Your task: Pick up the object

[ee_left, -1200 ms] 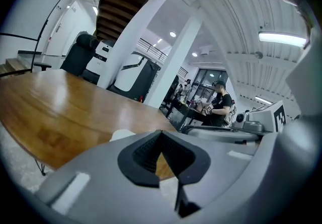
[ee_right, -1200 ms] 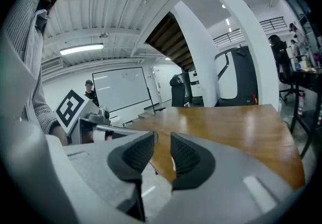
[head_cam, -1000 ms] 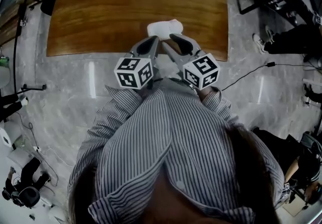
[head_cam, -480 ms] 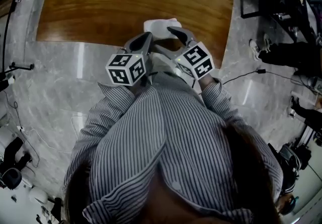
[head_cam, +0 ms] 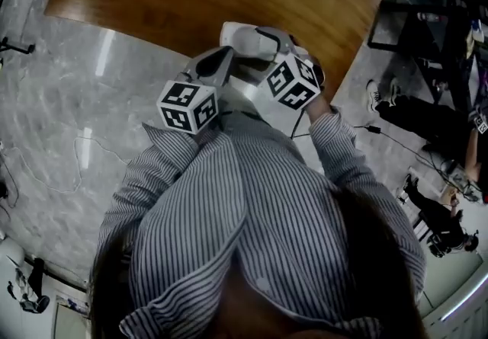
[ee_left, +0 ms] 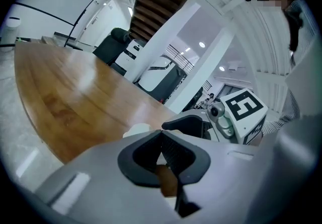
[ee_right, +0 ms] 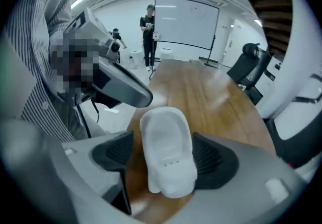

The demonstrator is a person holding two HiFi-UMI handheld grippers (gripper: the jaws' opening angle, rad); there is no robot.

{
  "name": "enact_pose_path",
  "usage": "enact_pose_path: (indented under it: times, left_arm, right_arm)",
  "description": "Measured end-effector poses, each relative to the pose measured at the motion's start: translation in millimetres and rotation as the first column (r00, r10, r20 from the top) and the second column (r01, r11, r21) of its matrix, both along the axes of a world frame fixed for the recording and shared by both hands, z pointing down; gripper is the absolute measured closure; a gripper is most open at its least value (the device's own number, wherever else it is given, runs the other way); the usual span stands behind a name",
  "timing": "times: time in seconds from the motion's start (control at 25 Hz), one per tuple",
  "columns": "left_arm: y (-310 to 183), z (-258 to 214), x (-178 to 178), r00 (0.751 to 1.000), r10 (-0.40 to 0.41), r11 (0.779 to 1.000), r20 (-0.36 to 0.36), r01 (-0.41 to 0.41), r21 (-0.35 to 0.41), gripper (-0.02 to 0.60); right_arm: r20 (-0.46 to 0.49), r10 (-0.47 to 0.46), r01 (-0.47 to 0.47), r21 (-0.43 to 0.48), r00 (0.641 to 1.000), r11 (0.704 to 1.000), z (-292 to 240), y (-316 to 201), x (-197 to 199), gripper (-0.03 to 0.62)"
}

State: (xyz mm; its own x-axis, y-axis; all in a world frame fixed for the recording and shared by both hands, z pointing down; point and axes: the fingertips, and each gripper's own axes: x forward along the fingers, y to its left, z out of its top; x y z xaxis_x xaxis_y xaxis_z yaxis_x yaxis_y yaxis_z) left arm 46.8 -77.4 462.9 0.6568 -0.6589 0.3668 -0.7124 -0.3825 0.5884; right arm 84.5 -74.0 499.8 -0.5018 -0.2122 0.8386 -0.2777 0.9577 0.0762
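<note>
Right gripper [ee_right: 163, 153] has spread its fingers [ee_right: 215, 160], opening around white object [ee_right: 162, 130]; left gripper [ee_left: 163, 155] closed.

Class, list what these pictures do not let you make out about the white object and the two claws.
- Left gripper view: the shut left claw blocks all but a sliver of the white object.
- Right gripper view: the right claw is opening round it; its near end is blurred, its underside hidden.
- Head view: both claws cover most of it.
</note>
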Motion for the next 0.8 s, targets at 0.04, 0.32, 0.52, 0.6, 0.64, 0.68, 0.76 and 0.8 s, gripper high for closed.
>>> enact_pose_path:
  times: [0.04, 0.32, 0.52, 0.6, 0.64, 0.68, 0.76, 0.8]
  left_arm:
    - [0, 3, -4, 1.000, -0.017, 1.000, -0.008, 0.017, -0.004, 0.581]
    - [6, 16, -22, 0.993, -0.106, 0.994, -0.046, 0.106, -0.017, 0.581]
    - [6, 25, -34, 0.985, -0.162, 0.987, -0.063, 0.161, -0.020, 0.581]
    - [5, 29, -38, 0.981, -0.183, 0.983, -0.065, 0.182, -0.023, 0.581]
    - [5, 31, -41, 0.979, -0.192, 0.981, -0.065, 0.191, -0.024, 0.581]
    - [4, 32, -42, 0.978, -0.200, 0.980, -0.064, 0.199, -0.023, 0.581]
    - [3, 33, -44, 0.975, -0.212, 0.977, -0.062, 0.211, -0.021, 0.581]
    - [3, 33, -45, 0.975, -0.215, 0.976, -0.061, 0.215, -0.021, 0.581]
  right_arm:
    - [-0.033, -0.046, 0.047, 0.010, 0.998, 0.999, 6, -1, -3, 0.232]
    - [-0.147, -0.173, 0.177, 0.008, 0.974, 0.984, 32, -6, -10, 0.216]
    - [-0.168, -0.231, 0.232, -0.015, 0.958, 0.973, 41, -7, -15, 0.204]
    - [-0.175, -0.254, 0.253, -0.032, 0.951, 0.967, 44, -5, -16, 0.201]
    - [-0.179, -0.265, 0.263, -0.037, 0.947, 0.964, 46, -5, -17, 0.201]
    - [-0.183, -0.274, 0.271, -0.040, 0.944, 0.962, 47, -4, -18, 0.198]
    - [-0.187, -0.285, 0.282, -0.042, 0.940, 0.958, 48, -5, -18, 0.196]
    - [-0.186, -0.288, 0.285, -0.043, 0.940, 0.958, 48, -5, -18, 0.197]
